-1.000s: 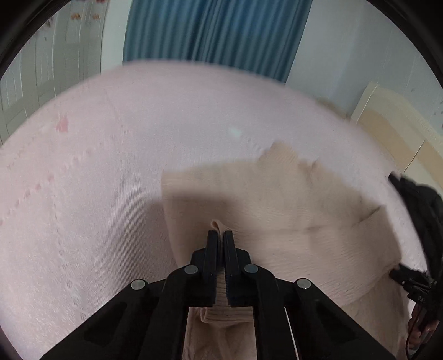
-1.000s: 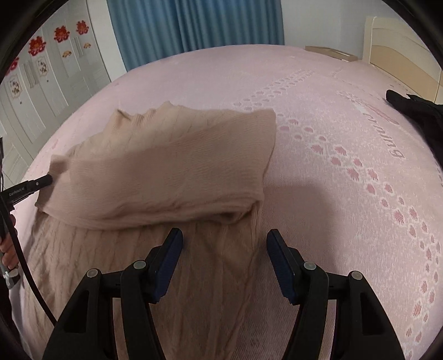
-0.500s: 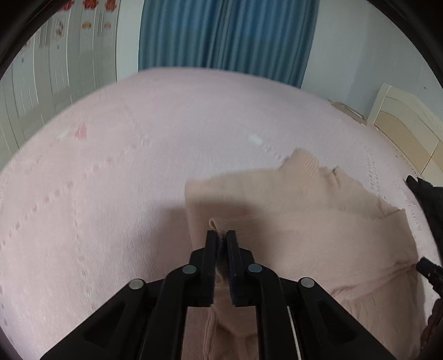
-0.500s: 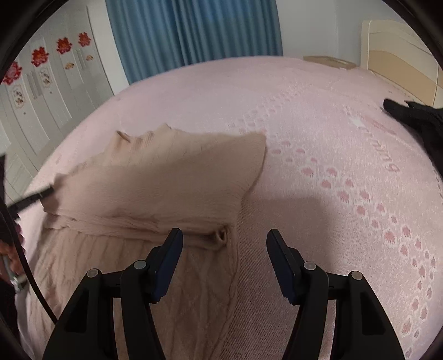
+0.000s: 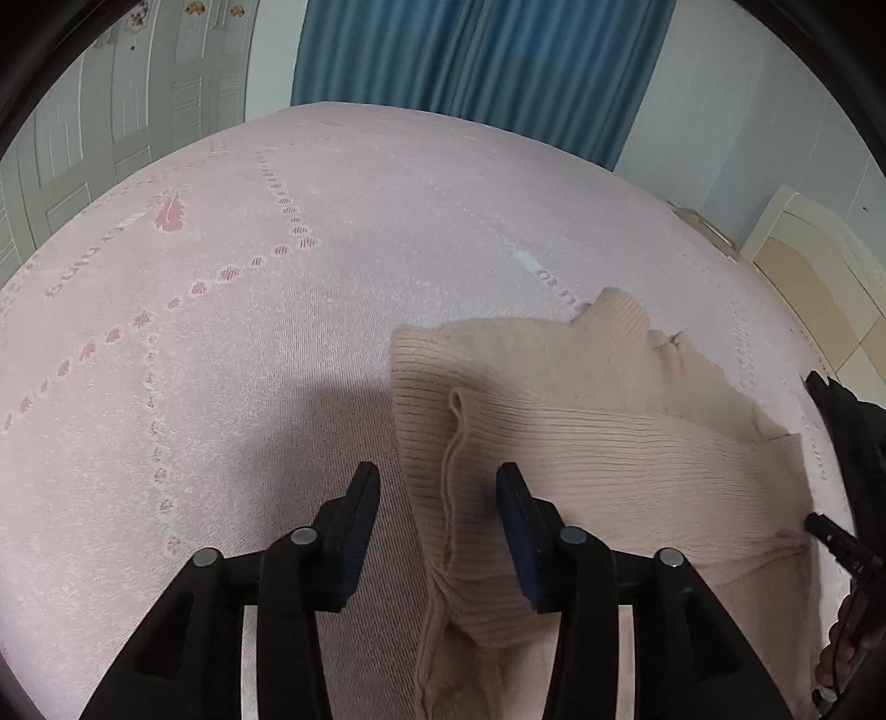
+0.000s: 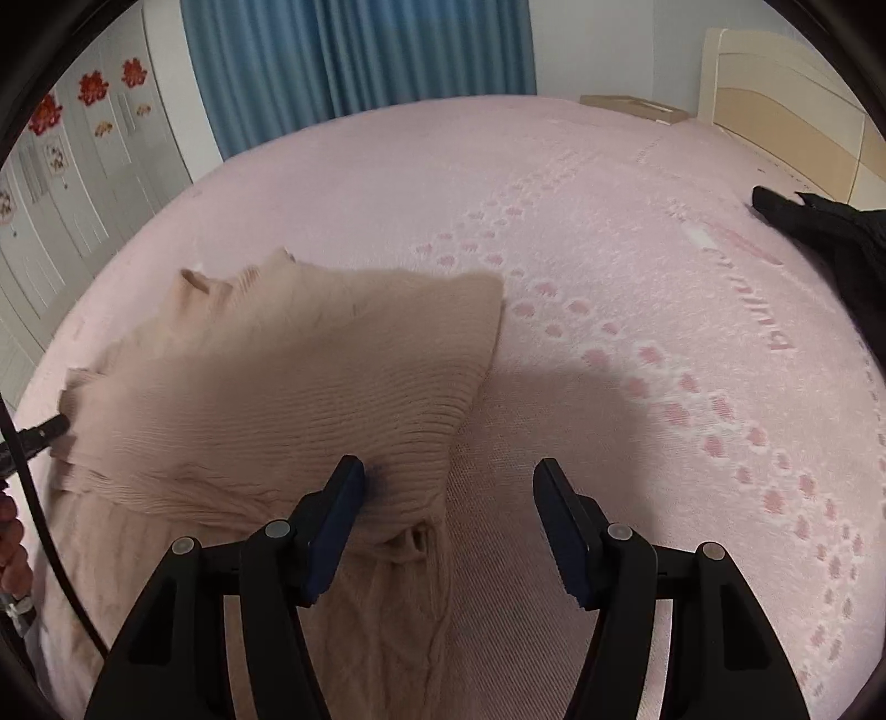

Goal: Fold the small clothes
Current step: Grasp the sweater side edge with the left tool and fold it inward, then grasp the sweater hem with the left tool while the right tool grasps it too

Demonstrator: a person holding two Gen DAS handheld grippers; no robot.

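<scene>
Sleeve let go across the folded sweater

Low in the frame, the left gripper (image 5: 437, 484) was opening around the sleeve cuff (image 5: 451, 443), leaving it folded over the sweater (image 6: 288, 382) on the bed (image 6: 609, 249); the right gripper (image 6: 448, 479) stood spread, holding nothing.

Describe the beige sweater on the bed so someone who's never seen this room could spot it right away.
Start at the big pink bedspread that fills the room in front of the blue curtain. Near its close edge lies the beige sweater, a ribbed knit with its sleeves folded across the body. The only other garment, the black clothing by the cream headboard, is dark and crumpled.
</scene>
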